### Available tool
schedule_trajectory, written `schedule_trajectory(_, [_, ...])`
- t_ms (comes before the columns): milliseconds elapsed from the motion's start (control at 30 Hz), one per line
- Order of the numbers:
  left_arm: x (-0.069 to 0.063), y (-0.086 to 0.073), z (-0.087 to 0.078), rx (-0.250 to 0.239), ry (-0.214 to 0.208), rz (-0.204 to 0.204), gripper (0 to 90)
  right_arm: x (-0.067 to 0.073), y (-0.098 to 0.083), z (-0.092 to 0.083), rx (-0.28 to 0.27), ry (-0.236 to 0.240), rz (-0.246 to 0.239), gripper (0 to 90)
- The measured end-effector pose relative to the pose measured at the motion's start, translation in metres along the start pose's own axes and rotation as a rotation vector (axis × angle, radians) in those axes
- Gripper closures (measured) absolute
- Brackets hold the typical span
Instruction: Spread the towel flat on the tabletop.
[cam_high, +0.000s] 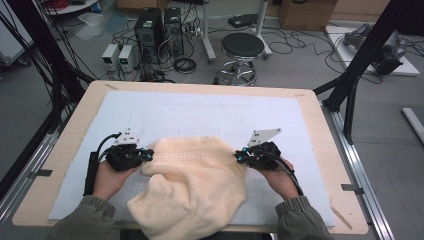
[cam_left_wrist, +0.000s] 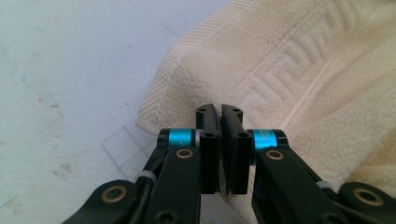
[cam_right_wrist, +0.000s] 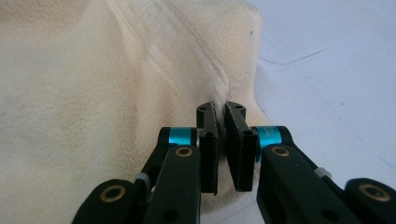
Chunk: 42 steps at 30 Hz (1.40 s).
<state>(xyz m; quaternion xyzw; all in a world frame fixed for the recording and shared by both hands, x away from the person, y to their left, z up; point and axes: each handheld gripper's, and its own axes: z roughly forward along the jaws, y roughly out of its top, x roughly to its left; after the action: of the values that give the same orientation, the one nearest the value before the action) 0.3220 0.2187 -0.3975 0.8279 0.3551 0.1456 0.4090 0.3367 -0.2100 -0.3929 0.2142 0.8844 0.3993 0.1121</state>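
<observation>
Both claws were closed on a cream towel (cam_high: 192, 182), one at each side. Seen from the high view, the left claw (cam_high: 148, 156) pinched the towel's left edge and the right claw (cam_high: 238, 156) pinched its right edge, each held in a hand that came in from the near side of the bench (cam_high: 70, 145), with olive-green sleeves behind the wrists.

From the left claw's own camera, the left claw (cam_left_wrist: 220, 112) had its two black jaws drawn almost together, with only a thin slit between them, and the towel's hemmed corner was caught at their tips. A woven key-pattern band ran across the towel just beyond the jaws, and the cloth puckered where it was gripped.

From the right claw's own camera, the right claw (cam_right_wrist: 220, 109) stood much the same: jaws nearly shut, a fold of the towel's border squeezed between the tips, with creases fanning out from the pinch.

The towel lay near the front middle of a pale sheet (cam_high: 210, 107) that covered most of the wooden bench. Its far portion stretched between the two claws, while the rest drooped in loose folds toward the bench's near edge, with a corner reaching it between the sleeves.

Beyond the bench, a round black stool (cam_high: 242, 47) stood on the grey floor, near two computer towers (cam_high: 160, 30) and tangled cables.
</observation>
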Motion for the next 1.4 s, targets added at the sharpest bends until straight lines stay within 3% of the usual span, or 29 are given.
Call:
schedule_trajectory(200, [-0.004,0.010,-0.016,-0.039,0.007,0.034,85.8,0.001,0.002,-0.014,-0.075,0.026,0.024,84.2])
schedule_trajectory(367, [-0.003,0.010,-0.017,-0.040,0.007,0.030,85.8,0.005,0.003,-0.009,-0.039,0.039,0.009,84.2])
schedule_trajectory(500, [0.008,0.016,-0.008,-0.028,0.031,0.017,85.8,-0.003,0.007,-0.005,-0.014,0.034,0.019,84.6])
schedule_trajectory(533, [0.014,0.022,-0.005,-0.043,0.040,-0.003,85.9,-0.008,0.012,-0.004,-0.006,0.022,0.019,85.0])
schedule_trajectory(567, [0.021,0.030,-0.002,-0.057,0.055,-0.017,86.0,-0.024,0.028,-0.003,0.011,-0.016,0.018,85.4])
schedule_trajectory(600, [0.030,0.043,0.002,-0.079,0.078,-0.032,86.0,-0.024,0.028,-0.003,0.011,-0.016,0.018,85.4])
schedule_trajectory(700, [0.065,0.097,0.014,-0.122,0.179,-0.056,85.1,-0.066,0.067,-0.002,-0.006,-0.120,0.054,83.2])
schedule_trajectory(733, [0.072,0.112,0.017,-0.121,0.222,-0.070,79.3,-0.081,0.081,-0.001,-0.005,-0.186,0.069,71.2])
schedule_trajectory(767, [0.077,0.121,0.020,-0.128,0.222,-0.111,69.1,-0.094,0.093,-0.001,-0.014,-0.247,0.093,60.0])
schedule_trajectory(800, [0.078,0.125,0.022,-0.148,0.183,-0.129,62.2,-0.103,0.101,-0.001,-0.037,-0.254,0.133,57.6])
schedule_trajectory(833, [0.075,0.124,0.024,-0.141,0.168,-0.090,62.2,-0.108,0.104,-0.001,-0.059,-0.238,0.159,57.5])
schedule_trajectory(900, [0.071,0.115,0.029,-0.087,0.179,-0.035,61.1,-0.106,0.102,0.004,-0.040,-0.230,0.134,56.6])
schedule_trajectory(967, [0.069,0.101,0.031,-0.057,0.145,-0.041,60.1,-0.102,0.096,0.012,0.017,-0.192,0.137,52.4])
schedule_trajectory(1033, [0.066,0.086,0.029,-0.054,0.113,-0.051,59.1,-0.095,0.090,0.015,0.012,-0.144,0.152,52.5])
schedule_trajectory(1067, [0.063,0.079,0.027,-0.051,0.099,-0.044,58.6,-0.089,0.086,0.015,-0.011,-0.139,0.136,52.9])
schedule_trajectory(1200, [0.045,0.054,0.012,-0.049,0.048,-0.011,55.8,-0.061,0.071,0.015,0.003,-0.101,0.093,51.5])
schedule_trajectory(1400, [0.008,0.025,-0.014,-0.081,-0.022,0.054,51.4,-0.019,0.044,0.002,-0.018,-0.049,0.067,50.3])
